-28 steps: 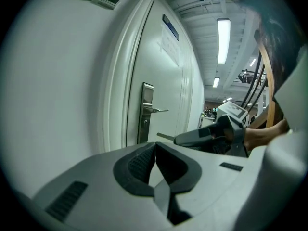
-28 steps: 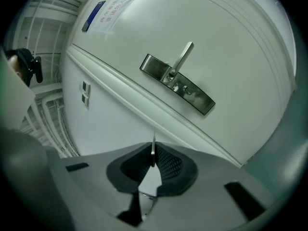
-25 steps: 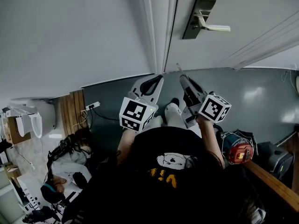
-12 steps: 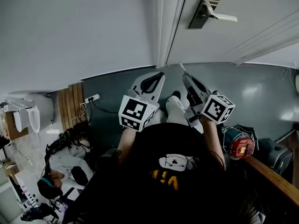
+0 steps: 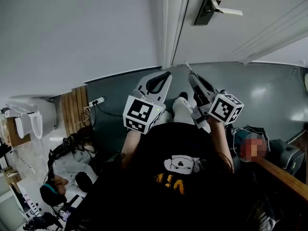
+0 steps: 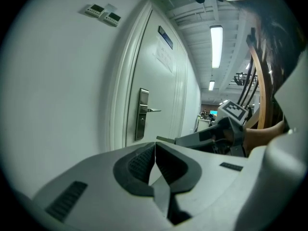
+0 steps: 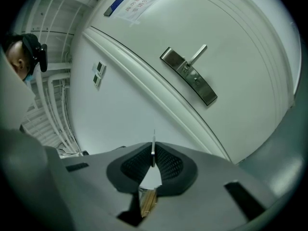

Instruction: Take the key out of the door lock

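The white door (image 5: pixel 250 18) is closed, with a metal lock plate and lever handle (image 5: pixel 211 6) at the top of the head view. The same plate shows in the left gripper view (image 6: pixel 143 114) and the right gripper view (image 7: pixel 188 75). My right gripper (image 5: pixel 188 73) (image 7: pixel 153 157) is shut on a thin metal key (image 7: pixel 154 137), whose blade (image 5: pixel 186 65) sticks out past the pads, clear of the door. My left gripper (image 5: pixel 166 74) (image 6: pixel 155 146) is beside it, shut with nothing between the pads. Both point toward the door's lower part.
The door frame (image 5: pixel 168 28) and a white wall (image 5: pixel 77 32) are to the left. Wooden slats (image 5: pixel 74 112), a power strip (image 5: pixel 95 101) and cables lie at left on the grey floor (image 5: pixel 269 90). A wooden rail (image 5: pixel 284 179) runs at right. Wall switches (image 6: pixel 103 13) sit high.
The lever handle has slid up toward the top edge of the head view. Both grippers have drawn slightly back from the door, the key still in the right one.
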Available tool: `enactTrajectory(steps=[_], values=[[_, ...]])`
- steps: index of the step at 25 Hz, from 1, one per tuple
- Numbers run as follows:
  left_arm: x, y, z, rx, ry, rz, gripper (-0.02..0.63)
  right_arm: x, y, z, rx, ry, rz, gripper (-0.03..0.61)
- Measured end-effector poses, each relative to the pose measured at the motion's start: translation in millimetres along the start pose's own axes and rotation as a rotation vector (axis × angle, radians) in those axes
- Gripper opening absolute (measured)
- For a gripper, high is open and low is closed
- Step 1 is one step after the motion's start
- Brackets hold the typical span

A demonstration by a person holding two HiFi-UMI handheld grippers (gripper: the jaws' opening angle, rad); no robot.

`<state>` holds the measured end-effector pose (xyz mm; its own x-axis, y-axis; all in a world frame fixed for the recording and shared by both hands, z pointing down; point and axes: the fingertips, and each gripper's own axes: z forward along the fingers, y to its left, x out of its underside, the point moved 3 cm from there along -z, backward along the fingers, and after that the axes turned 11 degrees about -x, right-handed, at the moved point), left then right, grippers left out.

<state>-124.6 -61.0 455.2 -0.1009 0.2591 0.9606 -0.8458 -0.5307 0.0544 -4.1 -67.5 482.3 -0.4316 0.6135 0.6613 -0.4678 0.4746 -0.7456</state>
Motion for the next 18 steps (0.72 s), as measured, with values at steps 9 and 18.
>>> enactTrajectory(steps=[9,18], values=[[5.6,-1.4,-12.9,0.005,-0.005,-0.006,0.008,-2.5,1.9,-5.5,0.024,0.004,-0.022,0.021],[8.3,-17.3,-15.5,0.035,-0.003,0.010,0.008,-2.0,-2.8,-15.9,0.032,-0.001,-0.022,0.021]])
